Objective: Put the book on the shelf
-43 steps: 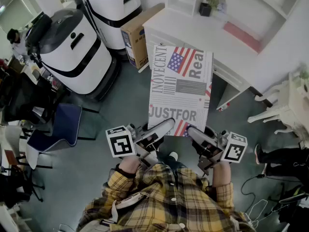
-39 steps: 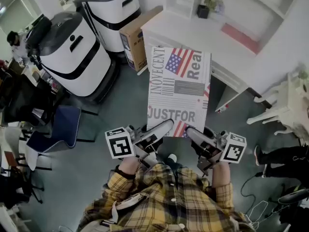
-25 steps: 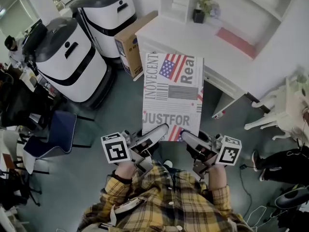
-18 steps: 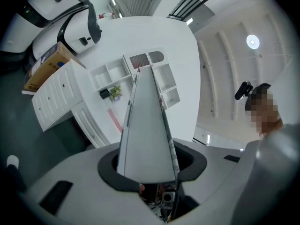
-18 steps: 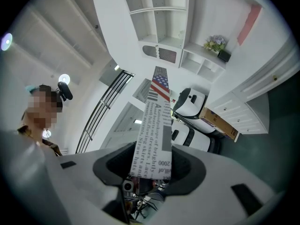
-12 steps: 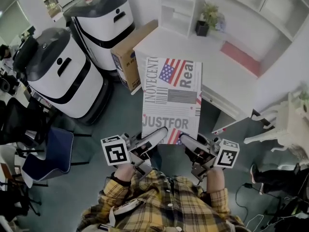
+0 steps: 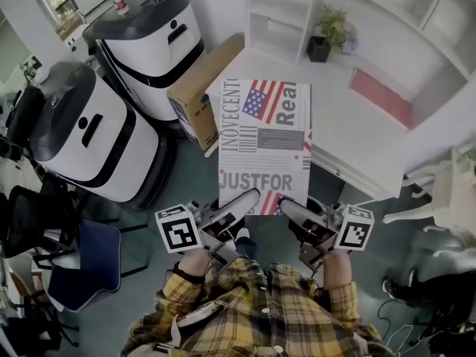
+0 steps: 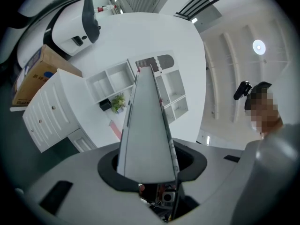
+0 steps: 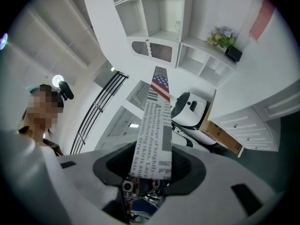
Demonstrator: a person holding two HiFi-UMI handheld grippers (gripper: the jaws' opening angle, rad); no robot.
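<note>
Both tongs are gripping the book's near short edge: the left tongs [image 7: 248, 198] are pinching its left corner and the right tongs [image 7: 291, 208] its right, 2 holds side by side. The book [image 7: 264, 143] is hanging in the air, cover up, its long axis running straight away from the tongs toward the shelf [image 7: 271, 10] behind the desk [image 7: 349, 136]. Its far edge is probably reaching over the desk, short of the shelf. Neither side is sitting nearer.
</note>
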